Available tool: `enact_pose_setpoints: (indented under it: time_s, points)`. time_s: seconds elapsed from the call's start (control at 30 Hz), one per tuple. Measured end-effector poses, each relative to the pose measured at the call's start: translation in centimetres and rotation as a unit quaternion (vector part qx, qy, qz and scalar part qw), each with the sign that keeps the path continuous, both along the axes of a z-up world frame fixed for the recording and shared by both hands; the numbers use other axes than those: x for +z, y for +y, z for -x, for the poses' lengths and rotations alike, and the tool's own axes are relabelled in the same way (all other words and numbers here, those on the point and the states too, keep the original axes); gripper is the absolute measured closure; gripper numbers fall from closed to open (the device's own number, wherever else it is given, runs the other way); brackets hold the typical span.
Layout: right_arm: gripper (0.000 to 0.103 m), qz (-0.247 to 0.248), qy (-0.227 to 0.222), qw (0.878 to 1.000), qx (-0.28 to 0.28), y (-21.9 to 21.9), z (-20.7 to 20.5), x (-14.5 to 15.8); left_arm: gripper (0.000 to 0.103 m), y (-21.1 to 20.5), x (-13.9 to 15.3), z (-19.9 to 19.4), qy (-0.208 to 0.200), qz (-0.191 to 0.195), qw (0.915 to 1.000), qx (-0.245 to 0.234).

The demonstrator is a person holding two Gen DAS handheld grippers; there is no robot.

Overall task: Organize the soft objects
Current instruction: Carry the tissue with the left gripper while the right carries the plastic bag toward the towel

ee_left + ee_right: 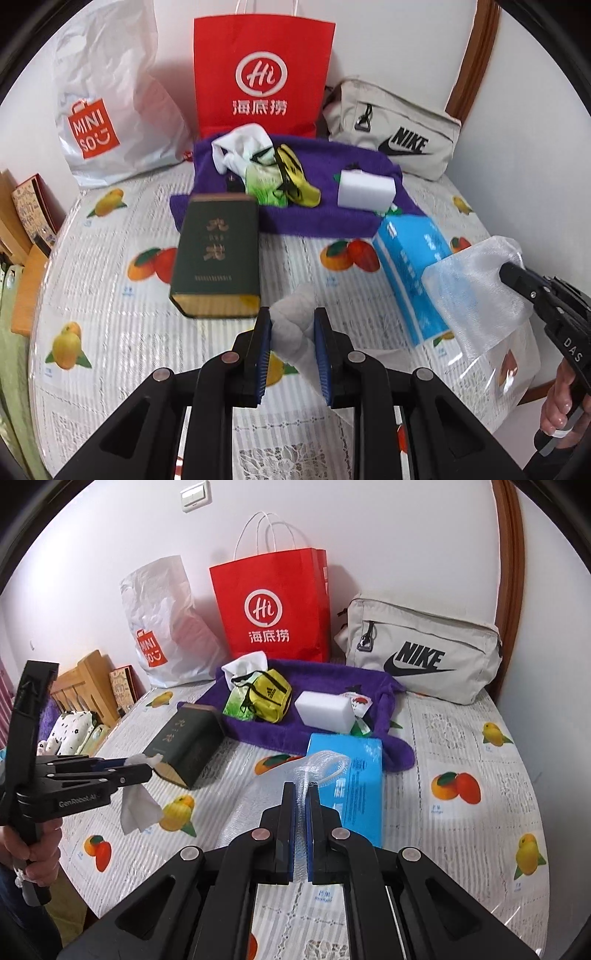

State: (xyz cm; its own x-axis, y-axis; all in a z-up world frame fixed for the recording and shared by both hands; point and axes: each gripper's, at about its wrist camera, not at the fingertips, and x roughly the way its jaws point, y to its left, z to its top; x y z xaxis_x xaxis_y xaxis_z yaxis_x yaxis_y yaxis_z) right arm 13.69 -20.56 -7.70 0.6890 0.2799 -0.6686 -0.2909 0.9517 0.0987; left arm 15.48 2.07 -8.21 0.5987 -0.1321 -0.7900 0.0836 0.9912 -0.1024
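My left gripper [292, 314] is shut on a crumpled white tissue [295, 339], lifted above the tablecloth; in the right wrist view that tissue [140, 808] dangles below the left gripper [147, 768]. My right gripper [301, 788] is shut on the rim of a clear bubble-wrap pouch [327, 766], which hangs over the blue tissue pack [351, 786]. From the left wrist view the pouch [476, 295] sags under the right gripper [511, 273]. Further back, a purple towel [332, 218] carries a white sponge block [365, 190], a yellow pouch [295, 177], a green packet [264, 182] and a white cloth [240, 146].
A dark green box [216, 254] lies left of centre on the fruit-print tablecloth [110, 295]. Along the wall stand a white Miniso bag [110, 110], a red paper bag [264, 74] and a beige Nike bag [399, 133]. A wooden rack [85, 679] borders the left edge.
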Motion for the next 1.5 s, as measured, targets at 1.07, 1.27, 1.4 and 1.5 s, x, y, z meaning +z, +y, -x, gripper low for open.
enact_pose_setpoints:
  time_s: [1.07,1.27,1.4,1.5]
  points:
    - [0.098,-0.002,-0.013,1.000,-0.022,-0.2,-10.8,2.4,0.082,1.6,3.4,-9.2,-0.024,0.003,0.9996,0.011]
    - [0.098,0.004,-0.011,1.000,-0.020,0.0,-12.6,2.2,0.082,1.9,3.6,-11.0,-0.025,0.005,0.9996,0.011]
    - [0.098,0.009,-0.010,1.000,-0.022,-0.1,-13.8,2.0,0.082,2.3,3.3,-12.3,-0.021,0.008,0.9996,0.015]
    - [0.098,0.010,-0.010,1.000,-0.023,-0.1,-14.7,1.9,0.082,2.5,3.0,-13.3,-0.018,0.007,0.9997,0.018]
